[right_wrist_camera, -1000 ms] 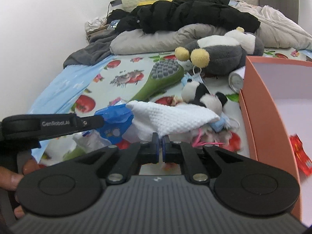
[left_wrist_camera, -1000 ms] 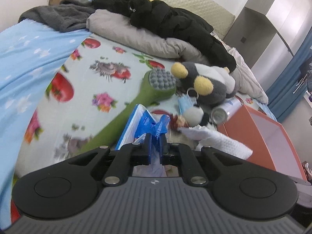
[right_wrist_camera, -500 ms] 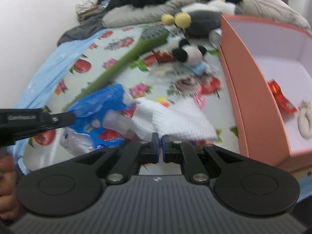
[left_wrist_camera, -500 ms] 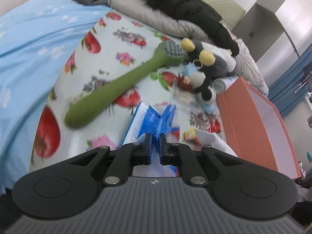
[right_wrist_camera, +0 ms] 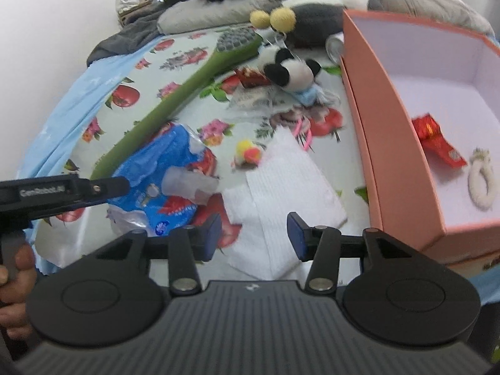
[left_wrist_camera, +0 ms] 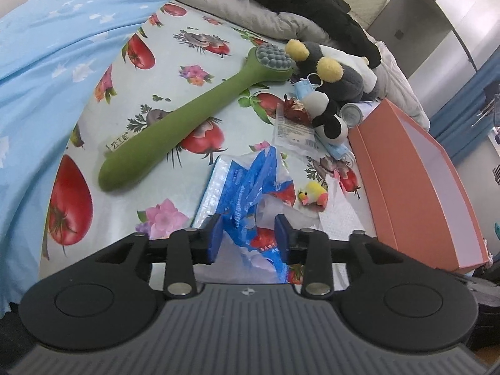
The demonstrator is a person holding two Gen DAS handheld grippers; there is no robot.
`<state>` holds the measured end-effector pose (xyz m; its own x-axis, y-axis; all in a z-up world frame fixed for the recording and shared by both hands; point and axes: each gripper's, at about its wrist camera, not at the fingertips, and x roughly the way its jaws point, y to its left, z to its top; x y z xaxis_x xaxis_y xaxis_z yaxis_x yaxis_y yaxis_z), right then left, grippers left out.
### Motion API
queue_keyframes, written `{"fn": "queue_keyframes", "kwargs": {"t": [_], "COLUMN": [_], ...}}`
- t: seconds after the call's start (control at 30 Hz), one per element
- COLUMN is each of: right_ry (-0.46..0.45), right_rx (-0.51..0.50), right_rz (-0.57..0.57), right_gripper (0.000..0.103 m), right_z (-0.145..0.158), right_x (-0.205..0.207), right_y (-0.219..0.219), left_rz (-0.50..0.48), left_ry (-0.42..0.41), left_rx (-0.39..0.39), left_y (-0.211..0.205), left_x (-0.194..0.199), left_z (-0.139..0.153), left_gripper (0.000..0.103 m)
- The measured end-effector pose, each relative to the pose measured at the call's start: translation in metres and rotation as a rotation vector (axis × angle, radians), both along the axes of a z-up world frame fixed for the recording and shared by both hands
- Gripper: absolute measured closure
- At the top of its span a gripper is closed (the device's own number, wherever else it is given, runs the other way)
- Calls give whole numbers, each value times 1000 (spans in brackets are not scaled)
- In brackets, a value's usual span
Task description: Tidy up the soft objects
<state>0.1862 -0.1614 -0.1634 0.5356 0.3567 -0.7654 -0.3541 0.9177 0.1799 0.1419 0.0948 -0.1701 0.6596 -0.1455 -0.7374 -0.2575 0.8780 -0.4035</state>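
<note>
Both claws stand spread, their jaws having just been opening. Our left claw (left_wrist_camera: 249, 237) hangs over the blue plastic packet (left_wrist_camera: 250, 187); crumpled film rises between the blue pads, but we see neither pad pressing on it. Our right claw (right_wrist_camera: 254, 234) is parted above the white knitted cloth (right_wrist_camera: 281, 181), which lies flat on the bed with the pads clear of it.

From the left wrist view, the fruit-print bedsheet (left_wrist_camera: 175, 62) fills the middle. At 11 o'clock of the packet lies the long green massage brush (left_wrist_camera: 187, 118), its grey nubbed head toward 1 o'clock. Just beyond that head sits the grey plush with yellow ears (left_wrist_camera: 337, 72), and beside it, toward 5 o'clock, the small black-and-white plush (left_wrist_camera: 328, 118), touching a light blue face mask (left_wrist_camera: 304, 89). A tiny yellow-and-orange chick toy (left_wrist_camera: 314, 194) rests at 3 o'clock of the packet, just beside the cloth's edge. The orange box (left_wrist_camera: 406, 187) stands open along the bed's edge at 3 o'clock.

From the right wrist view, the box holds a red wrapper (right_wrist_camera: 437, 140) and a white fluffy ring (right_wrist_camera: 481, 181), apart from each other. At 9 o'clock a hand (right_wrist_camera: 15, 284) grips the other tool's handle. Grey bedding (right_wrist_camera: 200, 12) and dark clothes are heaped at 12 o'clock.
</note>
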Motion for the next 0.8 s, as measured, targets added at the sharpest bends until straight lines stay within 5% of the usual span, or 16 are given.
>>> {"fn": "queue_keyframes", "kwargs": {"t": [0.57,0.8], "right_ry": [-66,-24], "right_rx": [-9,-34], "right_rz": [232,317], "right_gripper": [54,54], "right_z": [-14,-31], "right_x": [45,52], "right_y": [69,87], "left_rz": [1,-57], "left_ry": [-10,-11], "left_rx": [20,28], "left_y": [16,15], "left_x": [11,22], "left_z": [-5,-11], "left_gripper": [48,48]}}
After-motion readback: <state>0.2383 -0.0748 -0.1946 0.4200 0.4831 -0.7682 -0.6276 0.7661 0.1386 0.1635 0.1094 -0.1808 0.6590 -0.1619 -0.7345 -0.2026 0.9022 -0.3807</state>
